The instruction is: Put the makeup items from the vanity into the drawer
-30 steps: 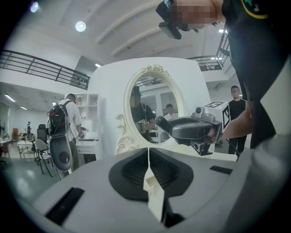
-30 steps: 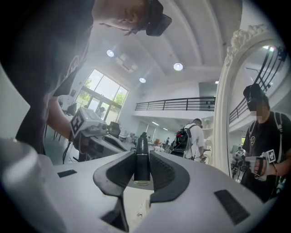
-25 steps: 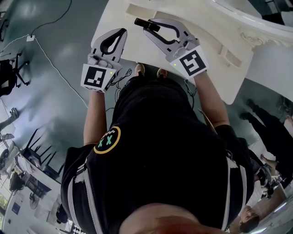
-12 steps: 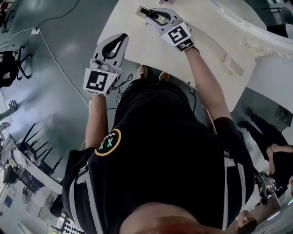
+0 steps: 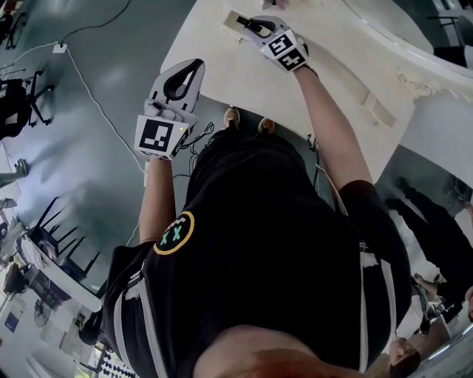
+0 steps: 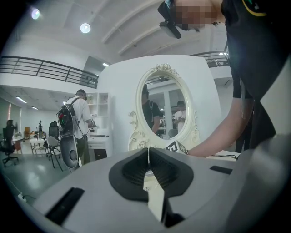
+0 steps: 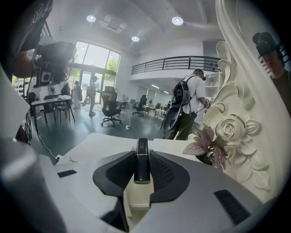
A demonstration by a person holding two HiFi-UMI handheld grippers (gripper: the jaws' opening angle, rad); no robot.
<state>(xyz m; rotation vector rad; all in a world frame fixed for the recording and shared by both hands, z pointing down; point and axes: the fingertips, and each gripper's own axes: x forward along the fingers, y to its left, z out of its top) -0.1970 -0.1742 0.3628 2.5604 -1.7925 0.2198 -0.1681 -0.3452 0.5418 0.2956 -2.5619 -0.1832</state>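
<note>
My right gripper (image 5: 247,25) is shut on a slim black makeup tube (image 7: 142,160), which stands out ahead of the jaws. In the head view the tube (image 5: 242,22) is low over a cream rectangular drawer box (image 5: 230,18) at the far side of the white vanity top (image 5: 222,66). My left gripper (image 5: 192,66) hovers at the table's near edge, well apart from the tube. Its pads meet in a thin line in the left gripper view (image 6: 148,152), with nothing between them.
An ornate white oval mirror (image 6: 166,107) stands at the back of the vanity, and its carved frame (image 7: 236,118) is close on the right of my right gripper. A pink-leaved plant (image 7: 205,148) sits beside it. People and office chairs are in the room beyond.
My right gripper has carried the black tube away from the body and down towards the drawer box at the far side of the table. The left gripper has barely shifted.
</note>
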